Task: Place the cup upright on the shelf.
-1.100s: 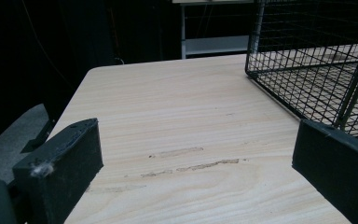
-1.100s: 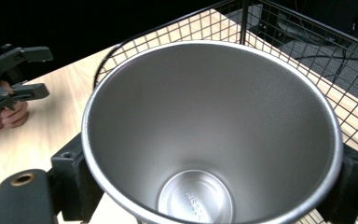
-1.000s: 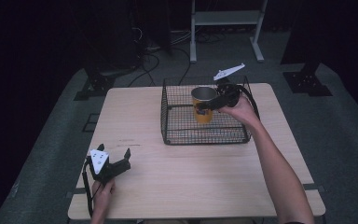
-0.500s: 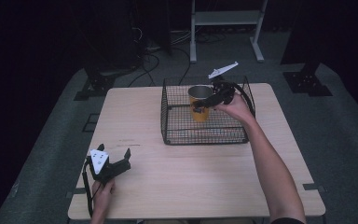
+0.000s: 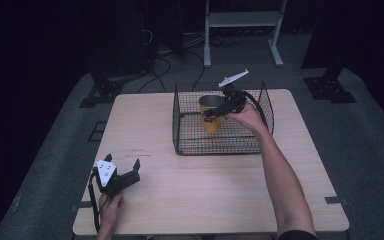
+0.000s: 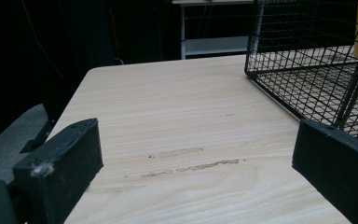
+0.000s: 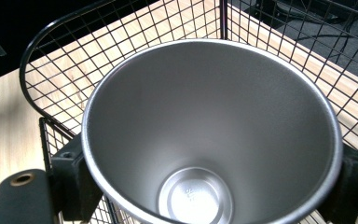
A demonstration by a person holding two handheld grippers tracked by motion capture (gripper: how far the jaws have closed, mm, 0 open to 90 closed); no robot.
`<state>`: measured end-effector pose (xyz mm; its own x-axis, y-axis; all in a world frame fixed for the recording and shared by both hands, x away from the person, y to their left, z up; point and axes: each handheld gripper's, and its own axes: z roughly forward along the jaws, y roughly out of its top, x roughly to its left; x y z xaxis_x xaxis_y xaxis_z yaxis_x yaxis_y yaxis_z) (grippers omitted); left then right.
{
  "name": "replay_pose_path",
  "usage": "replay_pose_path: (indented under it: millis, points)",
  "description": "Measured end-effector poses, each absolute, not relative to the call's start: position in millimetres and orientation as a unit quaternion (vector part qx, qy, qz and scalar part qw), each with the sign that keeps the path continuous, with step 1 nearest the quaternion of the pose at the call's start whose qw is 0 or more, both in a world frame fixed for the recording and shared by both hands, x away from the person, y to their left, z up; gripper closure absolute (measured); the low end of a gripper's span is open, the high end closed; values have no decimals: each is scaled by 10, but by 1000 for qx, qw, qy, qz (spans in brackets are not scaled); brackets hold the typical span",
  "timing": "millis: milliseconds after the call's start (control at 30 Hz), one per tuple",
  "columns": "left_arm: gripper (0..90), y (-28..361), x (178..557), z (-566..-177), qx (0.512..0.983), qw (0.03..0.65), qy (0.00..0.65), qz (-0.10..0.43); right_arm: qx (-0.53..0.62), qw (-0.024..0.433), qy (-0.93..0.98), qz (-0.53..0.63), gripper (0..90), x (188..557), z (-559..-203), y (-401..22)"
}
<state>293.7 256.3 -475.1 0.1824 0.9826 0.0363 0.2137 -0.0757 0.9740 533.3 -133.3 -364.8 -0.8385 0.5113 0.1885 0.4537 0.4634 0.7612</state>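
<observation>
R gripper (image 5: 219, 111) sits upper centre of the high view, jaws clamped on either side of the yellow cup (image 5: 211, 120) near its rim. In the right gripper view the cup's steel inside (image 7: 205, 140) faces the cam, black pads pressed on the wall at lower left and lower right, so grip is from outside, across the mouth. Cup is upright, inside the wire basket (image 5: 260, 142), toward its back-left part; can't tell if the base touches the basket floor or hangs just above. Gripping high on the cup prob keeps the jaws clear of the mesh walls while it's moved in/out.

L gripper (image 5: 124, 176) is lower left of the high view, well apart from the basket, resting near the table (image 5: 205, 190) front edge. Jaws spread wide w/ nothing between; the left gripper view shows bare wood between both pads, basket corner (image 6: 307, 79) at upper right. Looks parked, leaving the job to the R hand.
</observation>
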Motion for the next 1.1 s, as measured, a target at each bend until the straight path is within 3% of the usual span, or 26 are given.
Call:
replay_pose_path:
  millis: [1100]
  points:
    - [8,2560,2935,-4752,608,470,491,410,275,46,889,362,128,5372,-3960,-1167]
